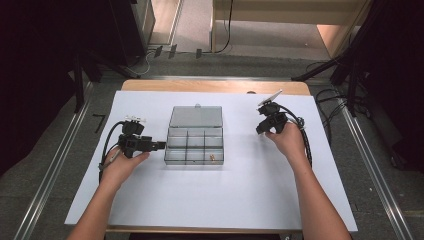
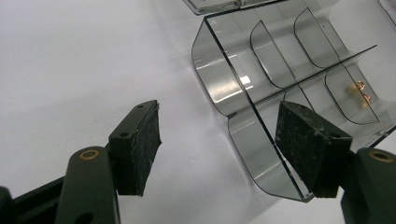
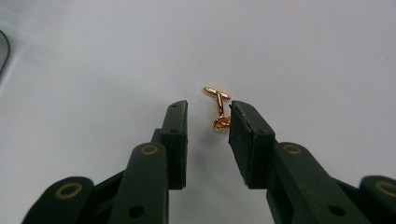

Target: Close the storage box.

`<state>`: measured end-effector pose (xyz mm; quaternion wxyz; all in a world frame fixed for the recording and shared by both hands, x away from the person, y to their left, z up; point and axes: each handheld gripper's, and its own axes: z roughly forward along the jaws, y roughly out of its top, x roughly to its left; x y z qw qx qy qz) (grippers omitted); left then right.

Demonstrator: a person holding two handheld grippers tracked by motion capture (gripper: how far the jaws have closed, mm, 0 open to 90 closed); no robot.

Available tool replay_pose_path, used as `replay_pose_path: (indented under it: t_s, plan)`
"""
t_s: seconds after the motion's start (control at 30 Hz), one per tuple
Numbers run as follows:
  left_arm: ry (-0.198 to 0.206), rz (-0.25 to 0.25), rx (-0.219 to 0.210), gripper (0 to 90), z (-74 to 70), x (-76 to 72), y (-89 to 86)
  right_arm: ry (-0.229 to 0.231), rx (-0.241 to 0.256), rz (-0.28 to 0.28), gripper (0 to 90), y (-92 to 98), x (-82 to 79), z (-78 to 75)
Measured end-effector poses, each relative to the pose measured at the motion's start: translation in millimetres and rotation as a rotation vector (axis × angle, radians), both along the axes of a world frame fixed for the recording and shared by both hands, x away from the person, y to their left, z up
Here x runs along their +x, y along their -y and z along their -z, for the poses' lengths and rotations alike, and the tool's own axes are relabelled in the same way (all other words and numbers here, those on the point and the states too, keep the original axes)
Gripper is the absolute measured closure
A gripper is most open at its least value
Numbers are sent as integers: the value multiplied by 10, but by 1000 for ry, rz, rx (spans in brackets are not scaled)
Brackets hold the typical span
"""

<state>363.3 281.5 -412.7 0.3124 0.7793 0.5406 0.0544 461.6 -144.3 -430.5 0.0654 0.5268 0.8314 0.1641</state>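
Observation:
A clear plastic compartment box [image 1: 194,161] lies at the table's middle, its lid [image 1: 195,116] folded open behind it. One small gold cufflink [image 2: 360,93] rests in the box's front right compartment [image 1: 212,157]. My left gripper [image 1: 162,145] is open at the box's left end; in the left gripper view its jaws [image 2: 219,116] straddle the curved end wall [image 2: 219,79], one pad outside and one over the box. My right gripper [image 1: 261,131] stands open on the white surface to the right of the box. A second gold cufflink [image 3: 218,109] lies between its pads, close to the right-hand pad [image 3: 243,135].
A white sheet [image 1: 215,200] covers the table, whose wooden far edge [image 1: 215,86] shows beyond it. Cables [image 1: 305,137] trail from both grippers. Metal rails [image 1: 50,170] run along both sides, with dark stands and floor cables at the back right.

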Motion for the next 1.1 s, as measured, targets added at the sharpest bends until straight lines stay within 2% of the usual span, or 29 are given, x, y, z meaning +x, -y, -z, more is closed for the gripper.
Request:
replay_pose_path:
  t_s: [0.13, 0.4, 0.5, 0.6, 0.87, 1.0, 1.1]
  plan:
    - [-1, -1, -1, 318, 4, -3, -1, -12, -8, 1, 700, -2, 38, 44]
    - [-3, -9, -5, 318, 2, -3, -27, -27, -61, 1, 710, -32, 93, 152]
    - [-4, -9, -2, 318, 8, -1, -24, -22, -61, 5, 725, -39, 93, 153]
    - [-7, -9, -1, 318, 15, 0, -15, -14, -57, 4, 795, -38, 91, 156]
    - [-13, 5, -16, 317, 12, 6, -24, -23, -37, 24, 802, -13, 88, 150]
    - [-15, 5, -14, 316, 8, 9, -46, -26, -51, 21, 801, 9, 78, 137]
    - [-11, 1, -20, 316, -6, 12, -50, -31, -26, 22, 802, 38, 66, 110]
